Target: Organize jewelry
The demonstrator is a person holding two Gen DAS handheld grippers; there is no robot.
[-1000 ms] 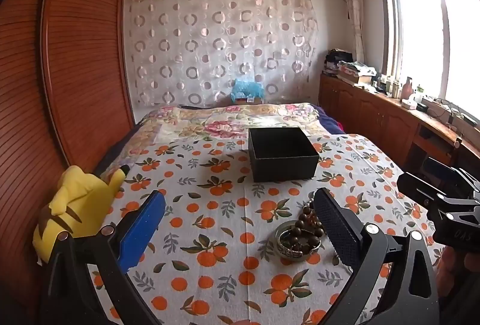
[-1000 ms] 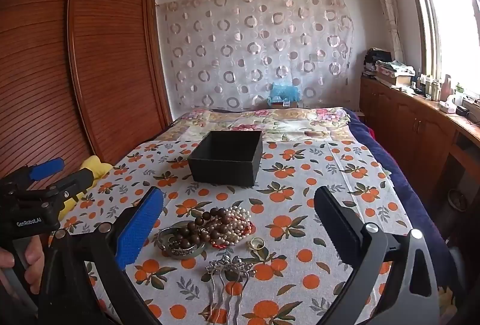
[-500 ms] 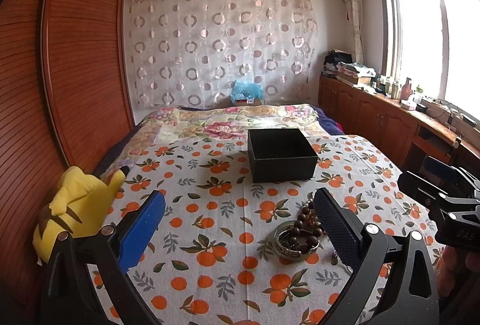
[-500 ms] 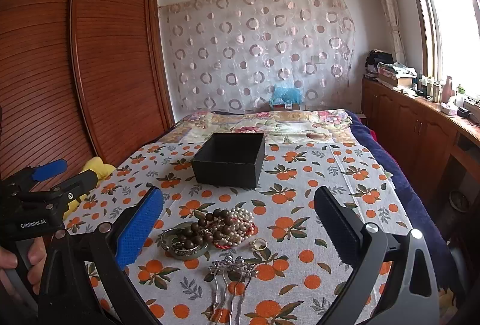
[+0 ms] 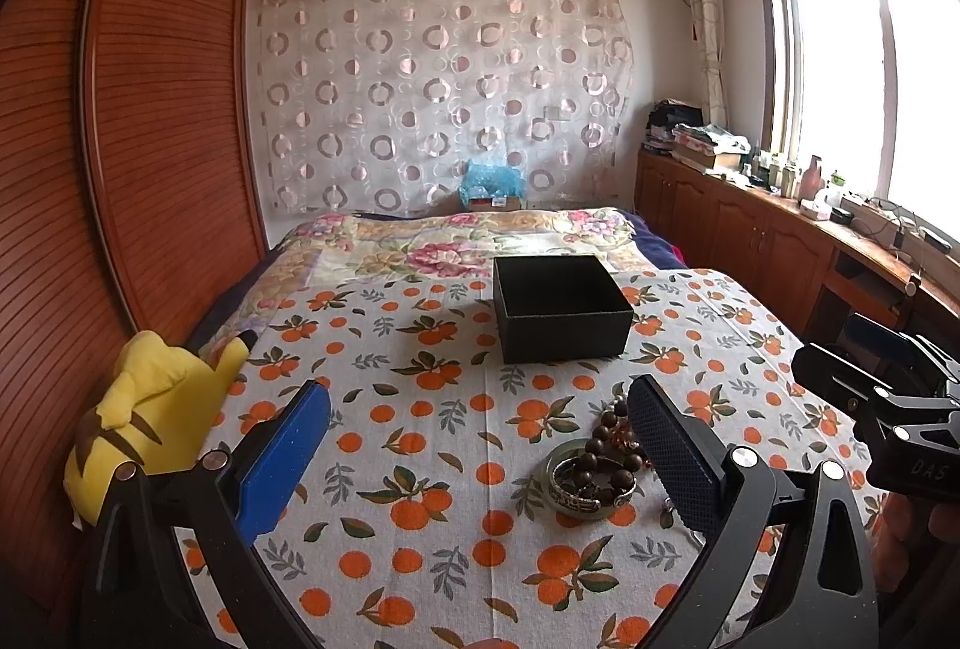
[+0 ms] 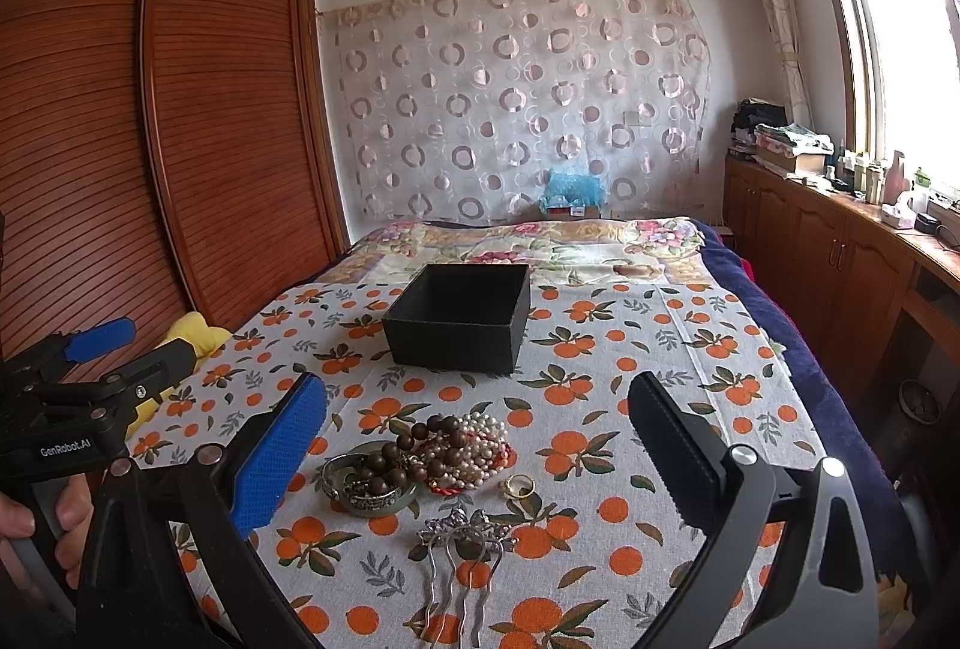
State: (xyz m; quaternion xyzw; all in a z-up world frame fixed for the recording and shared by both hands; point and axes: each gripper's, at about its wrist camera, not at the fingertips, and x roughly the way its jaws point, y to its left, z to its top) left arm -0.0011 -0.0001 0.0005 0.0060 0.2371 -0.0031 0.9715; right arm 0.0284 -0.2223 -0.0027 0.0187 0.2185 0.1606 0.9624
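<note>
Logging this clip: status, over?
Left gripper and right gripper open, empty. Jewelry pile on the bedspread, box empty behind it. Nothing in the way.

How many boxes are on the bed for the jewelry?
1: a black open box stands on the orange-print cloth, beyond the jewelry pile. Both grippers are open; none seems hidden.

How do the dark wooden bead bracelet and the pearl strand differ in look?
The wooden bead bracelet has large dark brown beads; the pearl strand has small whitish beads. The bracelet lies partly over a green bangle; the pearls are bunched beside it. Both lie in one pile on the orange-print cloth.
</note>
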